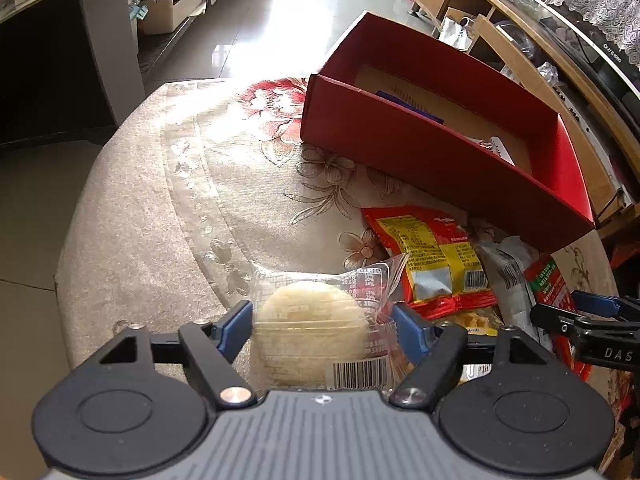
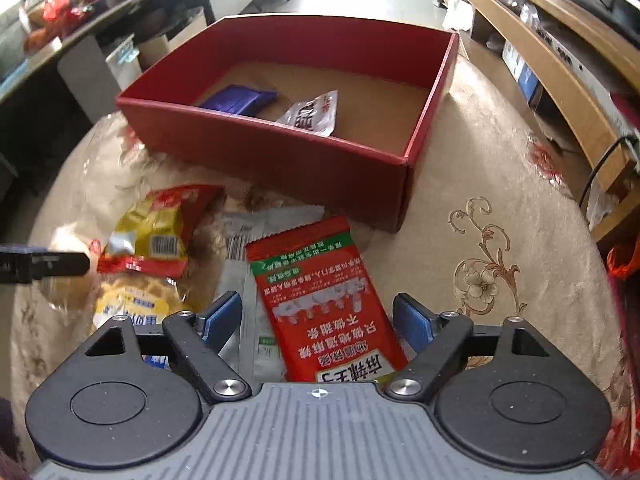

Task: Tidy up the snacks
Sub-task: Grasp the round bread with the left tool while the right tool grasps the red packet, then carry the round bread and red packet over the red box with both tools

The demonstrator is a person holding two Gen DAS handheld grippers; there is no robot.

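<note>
- Clear-wrapped round cake [image 1: 310,332] sits between the blue pads of the left gripper [image 1: 322,326]; whether the pads press it or merely flank it cannot be told.
- Red packet [image 2: 320,300] lies on the table between the right gripper [image 2: 318,320] jaws, which stand apart, clear of it.
- Yellow-and-red bag [image 2: 156,232] and a grey packet [image 2: 244,236] lie beside it.
- Beyond them, the red box [image 2: 280,152] holds a purple packet [image 2: 238,98] and a white pouch [image 2: 312,114].
- Everything rests on a flowered tablecloth [image 1: 168,200].

Glossy pale floor tiles [image 1: 256,28] gleam with daylight between a dark counter [image 1: 48,80] and long wooden shelving [image 2: 560,64].
</note>
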